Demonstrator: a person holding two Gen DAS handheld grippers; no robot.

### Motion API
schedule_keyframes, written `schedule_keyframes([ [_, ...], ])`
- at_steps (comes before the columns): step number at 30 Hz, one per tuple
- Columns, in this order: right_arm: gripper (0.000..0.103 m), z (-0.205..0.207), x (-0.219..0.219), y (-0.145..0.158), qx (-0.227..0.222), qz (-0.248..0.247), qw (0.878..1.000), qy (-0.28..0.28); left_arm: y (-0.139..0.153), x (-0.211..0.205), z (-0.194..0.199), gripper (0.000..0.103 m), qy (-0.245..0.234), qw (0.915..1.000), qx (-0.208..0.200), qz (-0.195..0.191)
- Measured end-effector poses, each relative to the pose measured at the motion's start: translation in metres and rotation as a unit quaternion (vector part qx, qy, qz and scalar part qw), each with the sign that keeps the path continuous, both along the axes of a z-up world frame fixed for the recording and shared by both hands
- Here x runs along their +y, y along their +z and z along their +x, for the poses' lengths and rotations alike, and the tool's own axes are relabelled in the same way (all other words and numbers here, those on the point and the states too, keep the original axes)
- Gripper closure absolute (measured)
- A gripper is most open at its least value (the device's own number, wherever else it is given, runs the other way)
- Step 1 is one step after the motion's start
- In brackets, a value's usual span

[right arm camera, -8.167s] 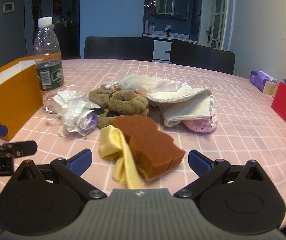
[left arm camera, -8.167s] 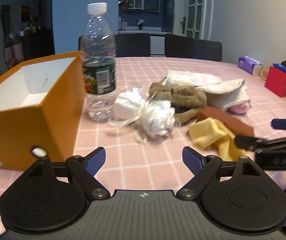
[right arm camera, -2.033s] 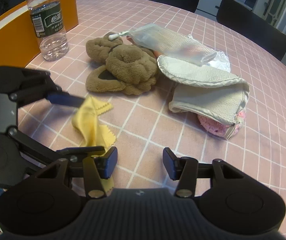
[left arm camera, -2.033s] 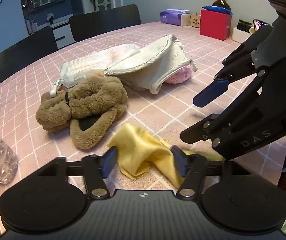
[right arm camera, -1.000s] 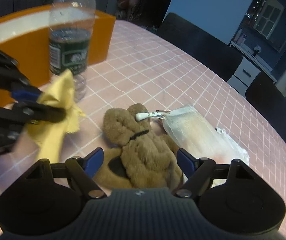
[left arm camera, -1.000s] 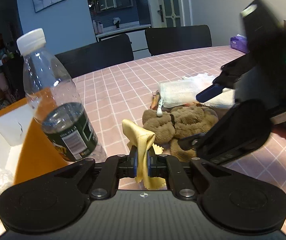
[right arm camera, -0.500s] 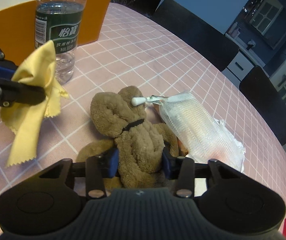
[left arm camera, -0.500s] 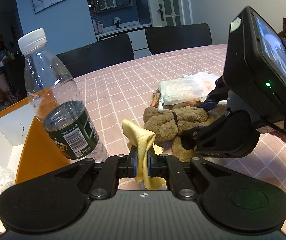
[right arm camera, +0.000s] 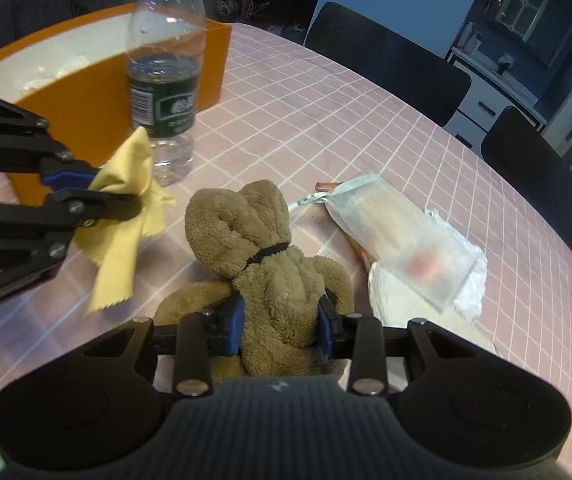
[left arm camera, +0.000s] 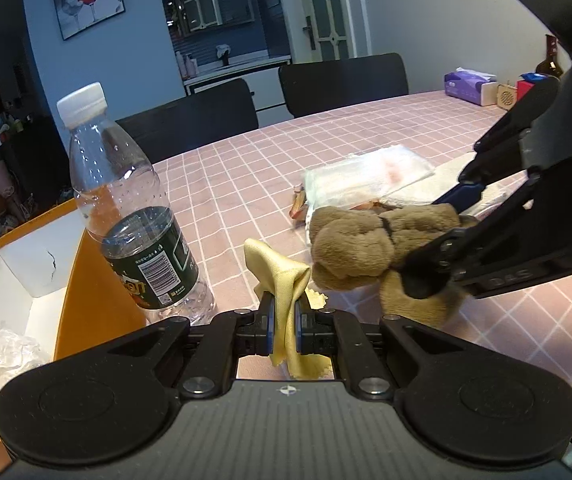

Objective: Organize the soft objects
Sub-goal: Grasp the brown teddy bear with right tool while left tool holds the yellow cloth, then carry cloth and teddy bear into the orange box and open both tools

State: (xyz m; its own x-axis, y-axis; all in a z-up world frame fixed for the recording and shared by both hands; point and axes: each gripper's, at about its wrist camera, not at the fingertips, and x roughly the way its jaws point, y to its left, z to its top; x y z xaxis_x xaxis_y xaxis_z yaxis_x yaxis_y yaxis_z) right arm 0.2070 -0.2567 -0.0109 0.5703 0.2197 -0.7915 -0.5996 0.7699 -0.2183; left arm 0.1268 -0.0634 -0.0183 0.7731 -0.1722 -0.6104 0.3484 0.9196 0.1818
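Observation:
My left gripper (left arm camera: 284, 330) is shut on a yellow cloth (left arm camera: 282, 276) and holds it above the pink checked tablecloth; the cloth also shows in the right wrist view (right arm camera: 126, 208). My right gripper (right arm camera: 282, 326) is shut on a brown plush toy (right arm camera: 262, 248) around its body, lifted off the table; the toy also shows in the left wrist view (left arm camera: 366, 244). The orange box (left arm camera: 86, 276) with a white inside stands at the left, with crumpled white plastic (left arm camera: 10, 350) in it.
A water bottle (left arm camera: 134, 216) stands beside the box, close to the yellow cloth. A clear mesh pouch (right arm camera: 398, 236) and white cloths (right arm camera: 458, 276) lie to the right of the toy. Black chairs (right arm camera: 386, 60) stand behind the table. A tissue pack (left arm camera: 468, 86) sits far right.
My right gripper has closed tighter on the plush toy and raised it off the table. My left gripper keeps the yellow cloth, nearly still beside the bottle.

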Motion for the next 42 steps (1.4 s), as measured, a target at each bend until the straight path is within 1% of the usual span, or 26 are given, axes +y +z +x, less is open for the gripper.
schedule_keyframes([
  [6, 0.067, -0.026, -0.013, 0.020, 0.011, 0.013, 1.000, 0.001, 0.013, 0.002, -0.012, 0.093, -0.032, 0.9995, 0.004, -0.004],
  [11, 0.067, -0.045, -0.017, 0.036, 0.008, 0.019, 1.000, 0.011, 0.025, 0.007, -0.026, 0.093, -0.048, 0.9988, 0.003, -0.006],
  [17, 0.067, -0.072, -0.010, 0.058, -0.028, 0.015, 0.999, 0.038, 0.039, 0.015, -0.042, 0.094, -0.052, 0.9985, -0.016, -0.004],
  [22, 0.067, -0.082, 0.000, 0.080, -0.054, 0.027, 0.996, 0.060, 0.064, 0.036, -0.056, 0.094, -0.050, 0.9976, -0.045, -0.014],
  [26, 0.067, -0.087, 0.015, 0.099, -0.077, 0.039, 0.992, 0.088, 0.080, 0.057, -0.062, 0.094, -0.030, 0.9974, -0.066, 0.001],
  [29, 0.067, -0.089, 0.031, 0.112, -0.092, 0.047, 0.988, 0.113, 0.091, 0.078, -0.061, 0.094, -0.008, 0.9975, -0.070, 0.011],
  [32, 0.067, -0.089, 0.053, 0.122, -0.101, 0.054, 0.983, 0.143, 0.098, 0.098, -0.060, 0.094, 0.023, 0.9965, -0.075, 0.027],
  [35, 0.067, -0.089, 0.079, 0.127, -0.108, 0.058, 0.977, 0.174, 0.101, 0.116, -0.057, 0.094, 0.054, 0.9944, -0.078, 0.046],
  [39, 0.067, -0.083, 0.114, 0.130, -0.116, 0.058, 0.968, 0.213, 0.105, 0.140, -0.043, 0.094, 0.083, 0.9923, -0.073, 0.055],
  [42, 0.067, -0.071, 0.139, 0.130, -0.123, 0.051, 0.964, 0.231, 0.110, 0.150, -0.029, 0.094, 0.089, 0.9919, -0.070, 0.058],
])
